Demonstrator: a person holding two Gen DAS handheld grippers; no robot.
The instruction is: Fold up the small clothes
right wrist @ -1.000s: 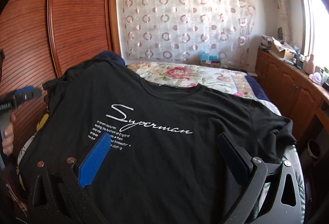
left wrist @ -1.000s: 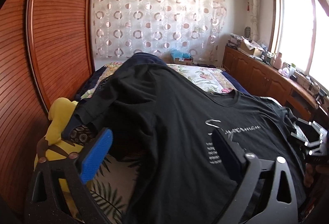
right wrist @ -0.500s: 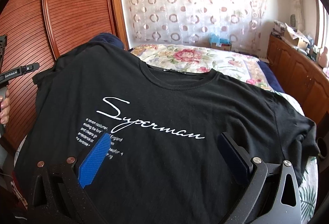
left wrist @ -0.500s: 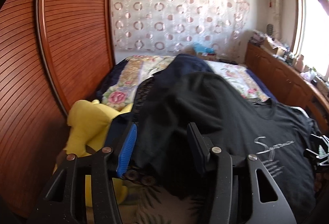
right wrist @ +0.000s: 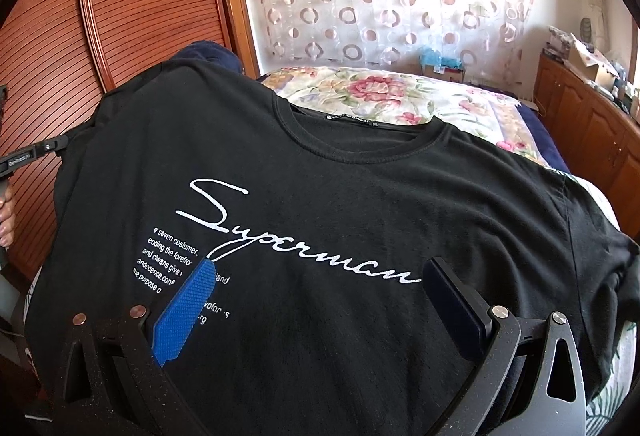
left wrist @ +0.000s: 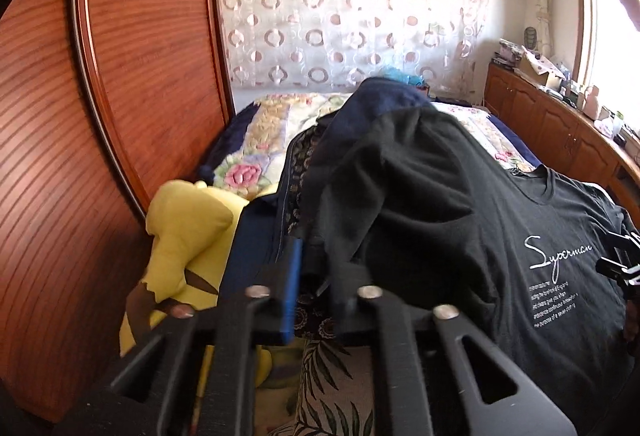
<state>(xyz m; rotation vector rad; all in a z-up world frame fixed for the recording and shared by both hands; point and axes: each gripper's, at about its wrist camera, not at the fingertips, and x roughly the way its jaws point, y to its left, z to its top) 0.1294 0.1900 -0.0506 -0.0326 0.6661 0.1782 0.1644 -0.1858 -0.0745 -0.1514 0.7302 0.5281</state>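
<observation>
A black T-shirt (right wrist: 340, 195) (white "Superman" script) lay spread over the floral bed (right wrist: 400, 95), its sleeve pinched in the nearly closed left gripper (left wrist: 316, 276), while the right gripper (right wrist: 316, 300) hovered wide open, holding nothing

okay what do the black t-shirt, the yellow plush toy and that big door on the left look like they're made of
Black t-shirt: likely cotton jersey, matte, with soft wrinkles, a ribbed collar and white printed lettering.
Yellow plush toy: fuzzy synthetic plush, soft rounded folds.
Door: reddish-brown wood or wood-look panel, semi-gloss, fine horizontal ribbing; veneer or laminate can't be ruled out.
</observation>
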